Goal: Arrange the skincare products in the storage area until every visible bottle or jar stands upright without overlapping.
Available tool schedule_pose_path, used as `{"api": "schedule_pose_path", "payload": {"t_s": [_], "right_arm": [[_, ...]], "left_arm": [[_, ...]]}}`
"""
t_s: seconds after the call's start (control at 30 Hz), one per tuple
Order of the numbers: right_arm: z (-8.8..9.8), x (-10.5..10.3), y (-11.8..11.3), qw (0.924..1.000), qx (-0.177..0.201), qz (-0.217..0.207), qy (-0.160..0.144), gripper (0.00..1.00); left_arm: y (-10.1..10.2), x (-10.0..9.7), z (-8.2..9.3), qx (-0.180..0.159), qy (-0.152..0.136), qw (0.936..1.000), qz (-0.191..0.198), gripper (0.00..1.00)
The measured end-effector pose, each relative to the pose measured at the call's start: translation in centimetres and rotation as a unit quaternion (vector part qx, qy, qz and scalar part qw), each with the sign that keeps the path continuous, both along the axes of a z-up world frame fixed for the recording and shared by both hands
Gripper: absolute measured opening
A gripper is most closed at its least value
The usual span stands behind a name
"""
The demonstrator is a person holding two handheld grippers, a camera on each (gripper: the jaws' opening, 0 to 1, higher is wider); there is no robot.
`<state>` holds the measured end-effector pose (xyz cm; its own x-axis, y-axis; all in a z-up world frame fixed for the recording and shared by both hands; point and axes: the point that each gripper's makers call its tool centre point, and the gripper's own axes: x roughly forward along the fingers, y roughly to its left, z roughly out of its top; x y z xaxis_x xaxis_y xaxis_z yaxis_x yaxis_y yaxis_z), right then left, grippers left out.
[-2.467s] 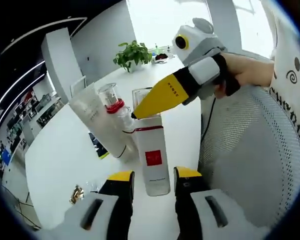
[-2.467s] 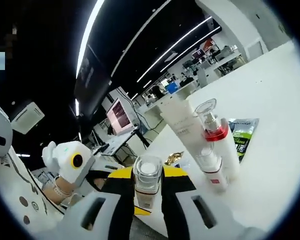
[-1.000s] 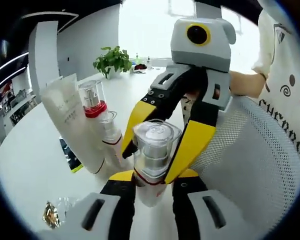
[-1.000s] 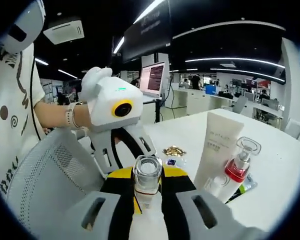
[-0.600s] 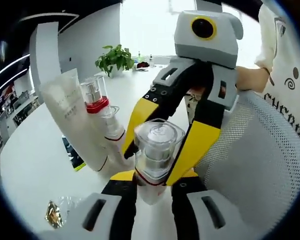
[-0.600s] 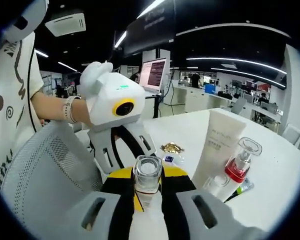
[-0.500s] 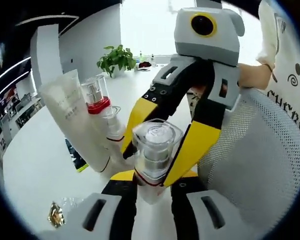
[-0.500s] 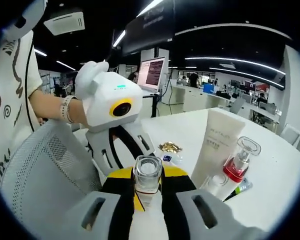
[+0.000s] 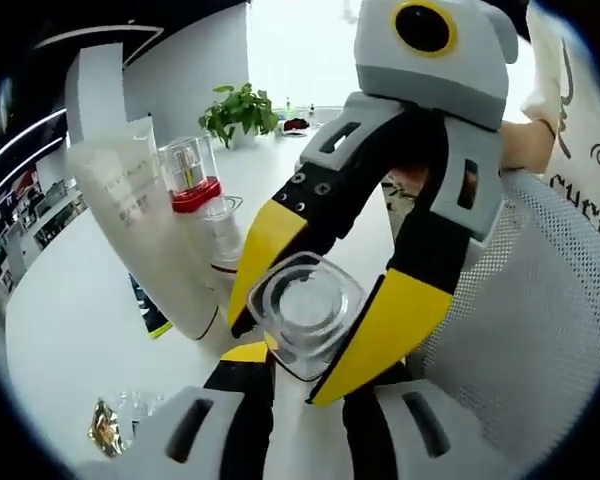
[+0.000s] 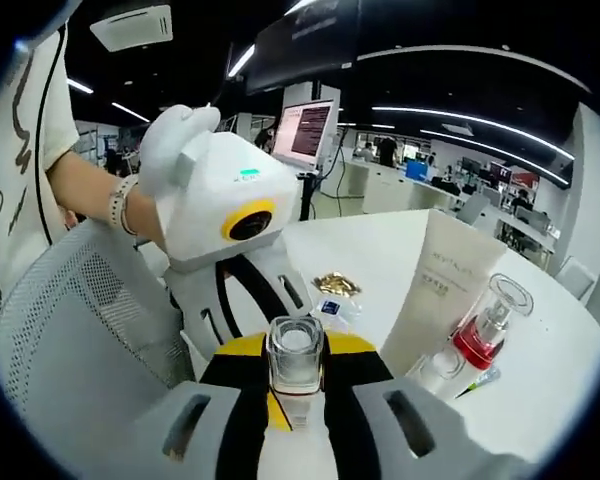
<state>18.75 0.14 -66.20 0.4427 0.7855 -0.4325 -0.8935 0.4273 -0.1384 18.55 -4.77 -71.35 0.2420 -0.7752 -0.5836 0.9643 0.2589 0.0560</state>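
In the left gripper view, the left gripper (image 9: 305, 385) rises from the bottom edge with its yellow-tipped black fingers (image 9: 242, 370) clenched on the body of a white bottle with a clear square cap (image 9: 304, 312). The right gripper (image 9: 315, 325) comes in from above and the right, its two long yellow-tipped fingers pressed against opposite sides of the clear cap, so both grippers grasp the same bottle, one low and one high. To the left on the white tabletop (image 9: 70, 330) stands an upright tall frosted white tube (image 9: 145, 235), tilted slightly. Just beside it stand a bottle with a red collar under a clear cap (image 9: 192, 180) and a smaller clear-capped bottle (image 9: 223, 235), both upright and close together. A small gold-wrapped item (image 9: 105, 430) lies near the lower left. A green potted plant (image 9: 242, 108) sits far back on the tabletop. A grey mesh chair back (image 9: 540, 330) is on the right.

In the right gripper view, the right gripper (image 10: 295, 385) has its fingers clenched on the white bottle (image 10: 295, 365) just under its clear cap. The left gripper (image 10: 242, 300) faces it from behind the bottle, held by a person's hand (image 10: 130, 215). To the right stand the white tube (image 10: 442, 290) and the red-collared bottle (image 10: 485, 330), touching or nearly so. The gold-wrapped item (image 10: 337, 283) lies further back.
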Motion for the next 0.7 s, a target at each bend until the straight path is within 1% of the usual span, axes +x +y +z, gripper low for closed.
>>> {"api": "schedule_pose_path", "payload": {"t_s": [0.17,0.23,0.3,0.4,0.6,0.67,0.7], "right_arm": [[-0.2,0.2,-0.4,0.9999,0.003,-0.009,0.01,0.2],[-0.3,0.3,-0.4,0.9998,0.003,-0.012,0.014,0.22],[-0.2,0.2,-0.3,0.9999,0.002,-0.014,0.009,0.25],[-0.3,0.3,-0.5,0.9998,0.002,-0.016,0.009,0.27],[-0.2,0.6,-0.9,0.9996,0.006,-0.025,0.013,0.29],[-0.2,0.7,-1.0,0.9995,0.006,-0.026,0.016,0.28],[-0.3,0.8,-1.1,0.9994,0.006,-0.028,0.018,0.28]], "left_arm": [[0.2,0.2,-0.2,0.012,-0.009,0.9999,0.003,0.22],[0.2,0.1,-0.3,0.014,-0.006,0.9999,0.004,0.22],[0.2,0.0,-0.6,0.018,-0.006,0.9998,0.0,0.22],[0.3,0.1,-0.6,0.018,-0.007,0.9998,0.002,0.22],[1.2,1.4,-0.6,0.009,0.003,0.999,0.044,0.22],[1.7,2.0,-0.6,0.008,0.002,0.9982,0.059,0.22],[1.8,2.1,-0.6,0.008,0.0,0.9981,0.061,0.22]]}}
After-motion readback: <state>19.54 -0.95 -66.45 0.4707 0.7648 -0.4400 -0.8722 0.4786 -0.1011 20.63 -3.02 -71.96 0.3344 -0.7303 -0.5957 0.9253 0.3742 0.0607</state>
